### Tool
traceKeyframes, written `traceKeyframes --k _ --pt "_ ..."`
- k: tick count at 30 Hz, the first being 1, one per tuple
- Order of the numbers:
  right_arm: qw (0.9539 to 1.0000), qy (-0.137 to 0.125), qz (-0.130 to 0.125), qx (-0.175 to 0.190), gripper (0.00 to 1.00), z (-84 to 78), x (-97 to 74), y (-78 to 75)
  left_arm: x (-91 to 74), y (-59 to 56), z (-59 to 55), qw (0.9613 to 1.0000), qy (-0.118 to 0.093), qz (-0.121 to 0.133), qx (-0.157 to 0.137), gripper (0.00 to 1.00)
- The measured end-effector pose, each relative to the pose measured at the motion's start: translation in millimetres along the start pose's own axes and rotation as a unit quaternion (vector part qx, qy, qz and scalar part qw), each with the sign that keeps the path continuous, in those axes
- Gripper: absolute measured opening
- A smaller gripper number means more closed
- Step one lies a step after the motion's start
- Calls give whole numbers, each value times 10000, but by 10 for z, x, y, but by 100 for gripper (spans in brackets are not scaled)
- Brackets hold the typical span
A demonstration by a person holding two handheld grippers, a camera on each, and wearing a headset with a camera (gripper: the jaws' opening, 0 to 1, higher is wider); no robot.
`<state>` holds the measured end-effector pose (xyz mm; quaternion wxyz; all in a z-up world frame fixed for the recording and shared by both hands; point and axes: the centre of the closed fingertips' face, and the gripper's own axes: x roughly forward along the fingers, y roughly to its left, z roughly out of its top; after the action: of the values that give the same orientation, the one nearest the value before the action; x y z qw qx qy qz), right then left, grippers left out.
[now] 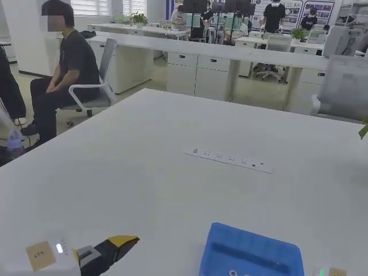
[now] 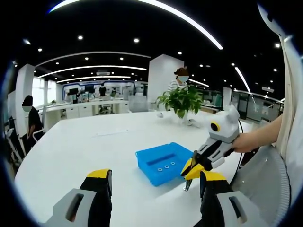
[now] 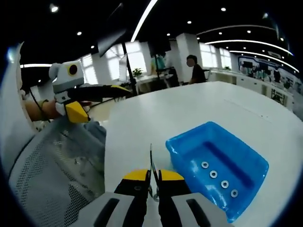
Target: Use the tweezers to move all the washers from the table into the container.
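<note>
A blue container (image 1: 250, 253) sits on the white table (image 1: 144, 172) near its front edge. Several small metal washers (image 3: 218, 174) lie in a row on the container's (image 3: 222, 165) floor, and they show again as washers (image 2: 166, 166) inside the blue container (image 2: 161, 163). My right gripper (image 3: 152, 178) is shut on thin metal tweezers (image 3: 151, 158), which point toward the container's near corner. That right gripper (image 2: 195, 169) hangs just right of the container, tweezers (image 2: 186, 183) tipped down. My left gripper (image 2: 154, 184) is open and holds nothing; this left gripper (image 1: 118, 246) is left of the container.
A white power strip (image 1: 228, 159) lies mid-table. A person sits on a chair (image 1: 69, 69) at the far left. A potted plant (image 2: 182, 101) stands on the table's far side. A mesh chair (image 3: 61, 165) is beside the table edge. Office desks stand behind.
</note>
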<state>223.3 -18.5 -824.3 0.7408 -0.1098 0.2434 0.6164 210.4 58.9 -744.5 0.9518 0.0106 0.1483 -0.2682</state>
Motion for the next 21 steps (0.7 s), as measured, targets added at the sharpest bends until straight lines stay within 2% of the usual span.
traceKeyframes --k 3,9,11,12,14,21 --pt "9990 57 58 -450 4 -16 15 70 -1 10 2 10000 -20 4 -37 77" --pt "9979 120 84 -626 4 -44 26 114 4 -7 -12 10000 24 -25 2 77" --pt "9979 139 44 -632 4 -53 27 100 3 -11 -8 10000 14 -33 -9 77" --pt "9980 156 -56 -602 4 -61 25 68 1 -11 -8 10000 11 -33 -11 77" --pt "9992 91 -112 -370 3 -61 21 39 0 -8 -8 10000 10 -29 -19 77" --pt "9996 19 -269 -120 3 -49 -10 -30 5 -23 -10 10000 32 -60 -28 77"
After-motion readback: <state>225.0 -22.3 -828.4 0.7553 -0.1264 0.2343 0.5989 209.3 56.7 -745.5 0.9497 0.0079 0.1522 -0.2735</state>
